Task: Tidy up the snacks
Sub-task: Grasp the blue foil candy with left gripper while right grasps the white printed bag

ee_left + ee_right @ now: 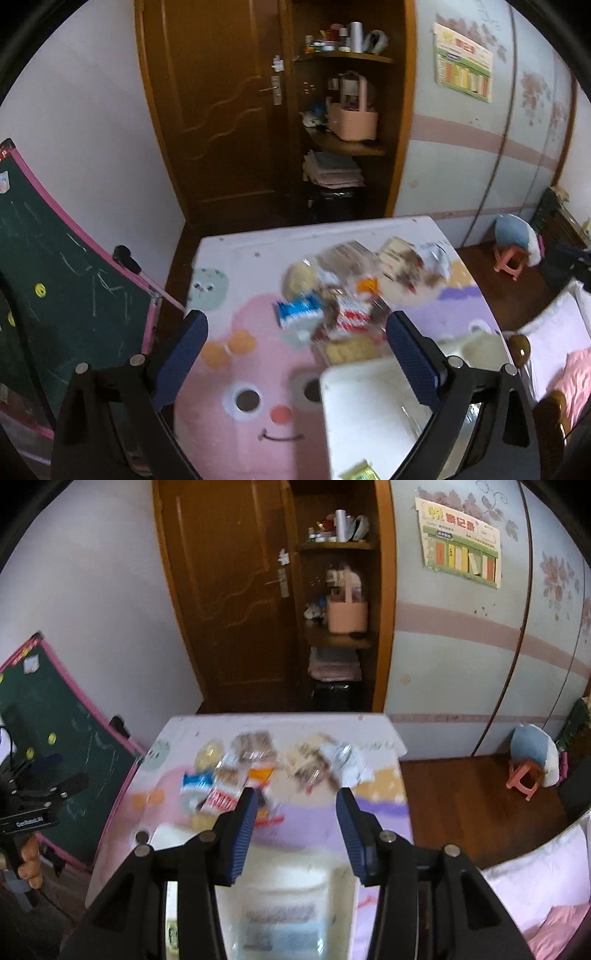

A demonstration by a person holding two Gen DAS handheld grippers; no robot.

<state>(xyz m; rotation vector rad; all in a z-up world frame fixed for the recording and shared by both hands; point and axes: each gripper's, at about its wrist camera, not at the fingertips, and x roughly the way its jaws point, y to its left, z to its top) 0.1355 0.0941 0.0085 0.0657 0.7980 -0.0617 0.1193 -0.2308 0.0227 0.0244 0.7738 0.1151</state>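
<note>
Hidden or blurred: the pile of wrapped snack packets [351, 291] is motion-smeared in both views — no packet print can be read. A green-yellow packet [360, 472] is cut off by the bottom edge of the left view, below the left gripper. In the right view the white-and-blue pouch [284, 912] lying in the white rectangular plastic bin [362, 406] is blurred and cut off below, its grey label strip illegible.

Writing: "GenRobot.AI" shows on the black body of the left gripper, seen at the far left of the right view. The yellow-and-green wall poster [461, 550] carries red Chinese characters too small to read.

Left gripper [297, 358]: blue-padded fingers spread wide, nothing between them; it hovers above the pink cartoon-face table cover [236, 369], the bin's near corner under its right finger, the snack pile just ahead.

Right gripper [295, 834]: fingers parted about halfway, holding nothing — it hangs over the bin, pouch directly below, snack pile ahead and slightly left.

Hand: bare fingers [29, 864] wrap the left gripper's handle.

Side: a green chalkboard with pink frame [55, 280] leans left of the left gripper.
</note>
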